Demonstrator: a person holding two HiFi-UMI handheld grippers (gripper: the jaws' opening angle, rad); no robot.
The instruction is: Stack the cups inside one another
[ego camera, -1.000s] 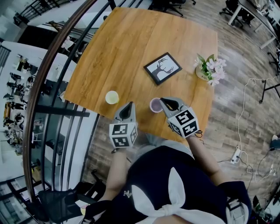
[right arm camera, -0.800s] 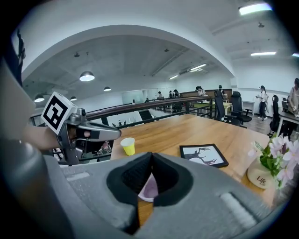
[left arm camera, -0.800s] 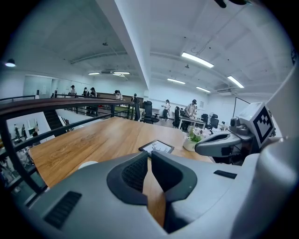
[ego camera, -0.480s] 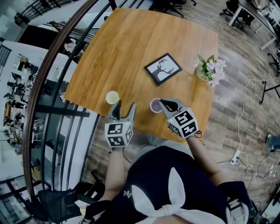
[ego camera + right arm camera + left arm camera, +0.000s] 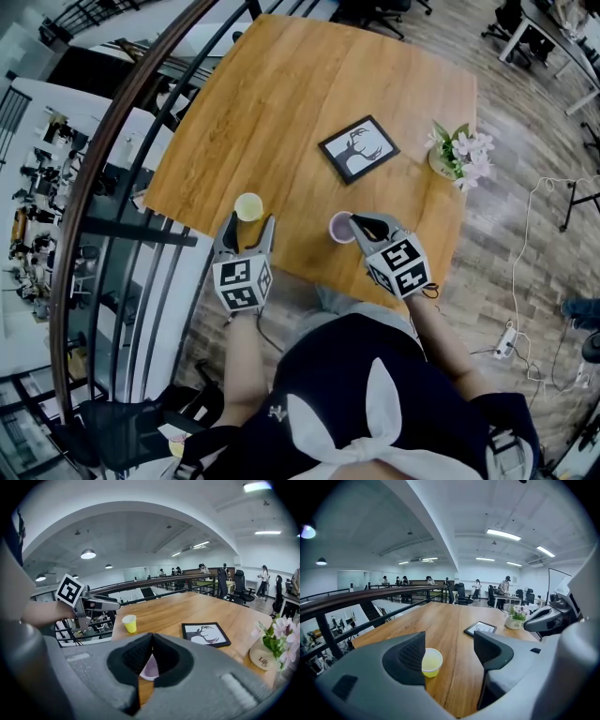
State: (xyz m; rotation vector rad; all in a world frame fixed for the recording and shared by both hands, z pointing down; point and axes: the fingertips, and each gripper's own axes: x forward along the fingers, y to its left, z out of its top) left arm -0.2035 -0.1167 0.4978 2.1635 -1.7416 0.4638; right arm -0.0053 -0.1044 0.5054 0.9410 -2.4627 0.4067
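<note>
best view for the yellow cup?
Left gripper view: the yellow cup is closest there, rim, inside and wall visible, though one pad hides its left edge. Right gripper view shows the cup whole but small. Head view gives only the top-down rim.

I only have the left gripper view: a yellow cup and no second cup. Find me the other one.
Observer: The purple cup is to the right of the yellow cup, near the table's front edge, at the right gripper's tip.
Operator: Tell me whether that gripper has it.
Observer: Its own view shows the jaws together with the cup's wall between them, so it looks pinched at the rim.
Operator: Check my left gripper from above.
Observer: The left gripper has just been opening. The yellow cup stands just beyond its tips, in line with the gap, and neither pad touches it.
</note>
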